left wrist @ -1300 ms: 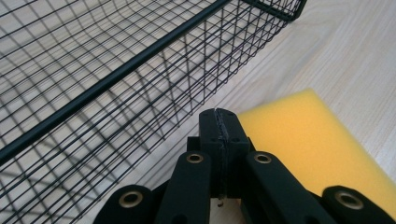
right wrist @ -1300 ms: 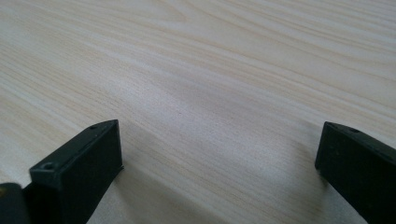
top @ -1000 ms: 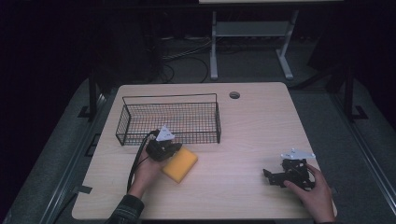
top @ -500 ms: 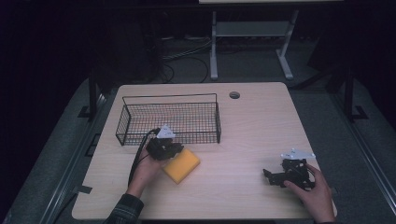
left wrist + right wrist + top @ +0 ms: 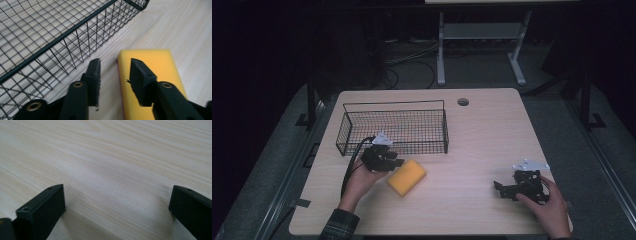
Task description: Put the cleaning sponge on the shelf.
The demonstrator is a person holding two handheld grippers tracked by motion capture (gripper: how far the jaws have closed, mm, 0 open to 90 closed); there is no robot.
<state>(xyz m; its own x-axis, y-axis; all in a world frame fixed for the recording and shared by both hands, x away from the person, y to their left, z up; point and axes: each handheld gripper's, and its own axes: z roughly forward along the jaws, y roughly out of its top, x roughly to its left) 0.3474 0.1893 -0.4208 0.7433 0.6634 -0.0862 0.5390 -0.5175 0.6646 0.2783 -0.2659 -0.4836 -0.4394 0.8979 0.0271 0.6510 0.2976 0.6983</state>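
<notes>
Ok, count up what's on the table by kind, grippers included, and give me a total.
Wire basket: 1
Yellow sponge: 1
Gripper: 2, the left gripper at the sponge, jaws just been opening with nothing pressed between them, and the right gripper open over bare table
Total: 4

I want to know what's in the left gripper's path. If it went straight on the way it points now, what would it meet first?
Probably the yellow sponge: the left gripper straddles its near edge, jaws just opened, not gripping.
</notes>
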